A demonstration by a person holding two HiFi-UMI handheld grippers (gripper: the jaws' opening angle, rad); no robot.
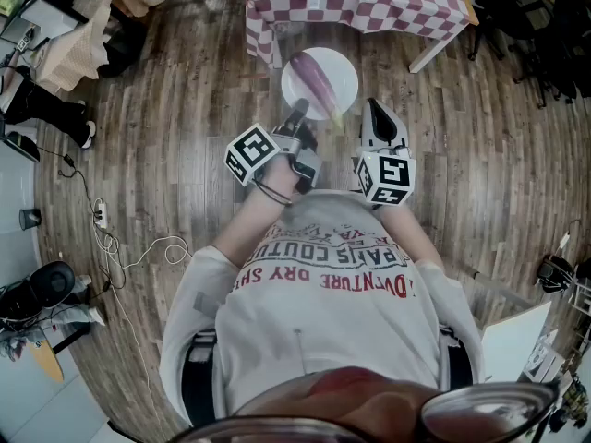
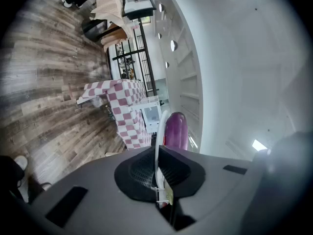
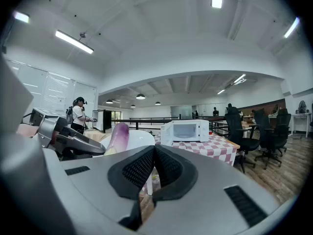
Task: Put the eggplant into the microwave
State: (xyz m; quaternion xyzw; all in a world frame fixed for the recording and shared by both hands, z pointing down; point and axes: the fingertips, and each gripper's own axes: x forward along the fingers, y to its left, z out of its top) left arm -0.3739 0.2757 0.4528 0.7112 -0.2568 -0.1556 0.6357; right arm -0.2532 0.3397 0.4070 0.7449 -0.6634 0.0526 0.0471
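1. The left gripper [image 2: 157, 154] is being kept pinched on the near rim of a white plate [image 1: 343, 70]. Its jaws are nearly closed, with only the thin rim between the pads.
2. The right gripper [image 3: 154, 153] is being held with its jaws together at the tips, and nothing is gripped between them. In the head view it is being carried just beside the plate's right edge, and contact cannot be made out.
3. One purple eggplant [image 1: 314, 77] is being carried lengthwise on the plate, out in front of the person and above the wooden floor [image 1: 166, 109].
4. One white microwave [image 3: 186, 130] is being seen ahead, standing on a table [image 3: 217, 150] covered in a red-and-white checked cloth, well apart from the plate.
5. Two marker cubes are being counted, one [image 1: 251, 153] on the left gripper and one [image 1: 386, 177] on the right, each printed with black-and-white square patterns and no words.
6. Print is being read, upside down, on the person's shirt [image 1: 323, 321]. "PARIS COUTU" and "DVENTURE DRY SH" can be made out, and the rest is cut off by folds.
7. In the right gripper view another person [image 3: 78, 114] is being seen standing far off at the left.
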